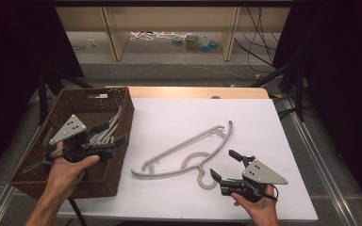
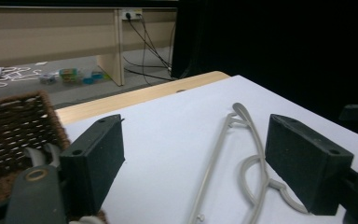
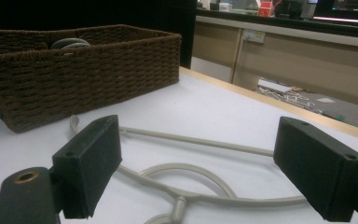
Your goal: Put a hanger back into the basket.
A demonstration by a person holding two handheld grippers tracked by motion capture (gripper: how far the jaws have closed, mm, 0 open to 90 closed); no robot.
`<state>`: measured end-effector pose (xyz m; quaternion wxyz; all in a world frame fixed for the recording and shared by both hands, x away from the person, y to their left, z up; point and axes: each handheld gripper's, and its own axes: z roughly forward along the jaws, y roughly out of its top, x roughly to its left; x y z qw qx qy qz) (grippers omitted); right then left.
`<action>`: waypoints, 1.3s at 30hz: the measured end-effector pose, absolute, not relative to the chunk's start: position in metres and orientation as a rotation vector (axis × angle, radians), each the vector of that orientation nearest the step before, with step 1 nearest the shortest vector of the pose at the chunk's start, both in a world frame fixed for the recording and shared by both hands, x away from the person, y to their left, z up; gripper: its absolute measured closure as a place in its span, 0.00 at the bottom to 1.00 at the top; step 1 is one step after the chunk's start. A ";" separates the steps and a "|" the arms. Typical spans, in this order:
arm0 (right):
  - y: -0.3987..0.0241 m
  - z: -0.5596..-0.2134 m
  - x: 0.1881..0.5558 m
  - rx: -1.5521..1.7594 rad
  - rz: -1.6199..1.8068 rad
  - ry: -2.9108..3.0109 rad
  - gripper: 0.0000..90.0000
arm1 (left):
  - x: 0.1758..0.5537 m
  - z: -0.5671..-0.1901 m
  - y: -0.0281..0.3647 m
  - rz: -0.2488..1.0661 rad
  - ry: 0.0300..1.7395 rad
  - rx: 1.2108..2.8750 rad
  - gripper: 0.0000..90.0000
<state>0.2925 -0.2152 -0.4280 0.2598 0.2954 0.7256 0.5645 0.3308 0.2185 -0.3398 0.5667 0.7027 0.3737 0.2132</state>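
Observation:
A grey plastic hanger (image 1: 188, 153) lies flat on the white tabletop (image 1: 264, 136), its hook toward the near edge. My right gripper (image 1: 225, 165) stands open just right of that hook, with nothing between its fingers. In the right gripper view the hanger (image 3: 191, 138) lies on the table beyond the open gripper (image 3: 200, 126). A brown wicker basket (image 1: 113, 172) at the left holds several grey hangers (image 1: 115, 120). My left gripper (image 1: 111, 133) hovers over the basket's right side, open and empty. In the left gripper view the open gripper (image 2: 196, 126) looks toward the hanger (image 2: 213, 158) on the table.
The basket (image 3: 74, 70) stands on the table's left edge, partly off the white sheet. A strip of bare wood (image 1: 193, 92) runs along the table's far edge. Beyond it are shelf legs, cables and small items on the floor (image 1: 193, 41). Dark curtains close both sides.

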 end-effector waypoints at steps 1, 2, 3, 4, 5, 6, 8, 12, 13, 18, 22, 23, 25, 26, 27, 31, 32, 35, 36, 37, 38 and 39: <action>-0.215 -0.428 0.293 0.800 1.538 1.952 0.18 | 0.330 -0.340 0.215 0.501 0.874 1.666 0.21; -0.215 -0.428 0.293 0.803 1.540 1.952 0.18 | 0.329 -0.341 0.212 0.500 0.868 1.673 0.21; -0.215 -0.428 0.293 0.805 1.539 1.954 0.18 | 0.328 -0.342 0.208 0.501 0.862 1.681 0.21; -0.215 -0.428 0.293 0.800 1.537 1.954 0.18 | 0.327 -0.343 0.205 0.494 0.860 1.683 0.21; -0.215 -0.428 0.293 0.801 1.538 1.954 0.18 | 0.326 -0.344 0.202 0.486 0.856 1.688 0.21; -0.215 -0.428 0.294 0.780 1.531 1.933 0.18 | 0.326 -0.345 0.199 0.485 0.848 1.689 0.21; -0.215 -0.428 0.292 0.801 1.527 1.970 0.18 | 0.324 -0.346 0.194 0.478 0.842 1.698 0.21; -0.215 -0.428 0.293 0.800 1.539 1.952 0.18 | 0.321 -0.347 0.185 0.461 0.818 1.710 0.21; -0.215 -0.428 0.293 0.802 1.538 1.954 0.18 | 0.320 -0.348 0.182 0.452 0.804 1.719 0.21; -0.215 -0.428 0.293 0.801 1.536 1.956 0.18 | 0.317 -0.354 0.167 0.422 0.769 1.754 0.21; -0.215 -0.429 0.294 0.797 1.547 1.965 0.18 | 0.318 -0.364 0.156 0.411 0.756 1.769 0.21; -0.215 -0.429 0.294 0.800 1.545 1.964 0.18 | 0.319 -0.367 0.154 0.407 0.747 1.769 0.21; -0.216 -0.429 0.294 0.804 1.557 1.952 0.18 | 0.319 -0.371 0.150 0.403 0.748 1.765 0.20; -0.217 -0.429 0.294 0.808 1.537 1.964 0.18 | 0.319 -0.374 0.148 0.408 0.743 1.764 0.20; -0.217 -0.429 0.295 0.806 1.540 1.959 0.18 | 0.319 -0.376 0.146 0.420 0.752 1.759 0.20; -0.217 -0.429 0.295 0.807 1.546 1.960 0.18 | 0.318 -0.384 0.143 0.439 0.743 1.749 0.20; -0.217 -0.429 0.296 0.791 1.540 1.945 0.18 | 0.318 -0.386 0.142 0.442 0.744 1.745 0.20; -0.217 -0.429 0.294 0.806 1.544 1.961 0.18 | 0.318 -0.394 0.139 0.442 0.749 1.731 0.20; -0.217 -0.429 0.294 0.804 1.549 1.962 0.18 | 0.318 -0.395 0.139 0.448 0.742 1.733 0.20; -0.217 -0.429 0.294 0.804 1.549 1.962 0.18 | 0.318 -0.398 0.138 0.446 0.746 1.735 0.20; -0.217 -0.429 0.294 0.802 1.552 1.960 0.18 | 0.318 -0.399 0.138 0.445 0.748 1.738 0.20; -0.217 -0.429 0.295 0.802 1.552 1.960 0.18 | 0.318 -0.401 0.137 0.445 0.752 1.740 0.20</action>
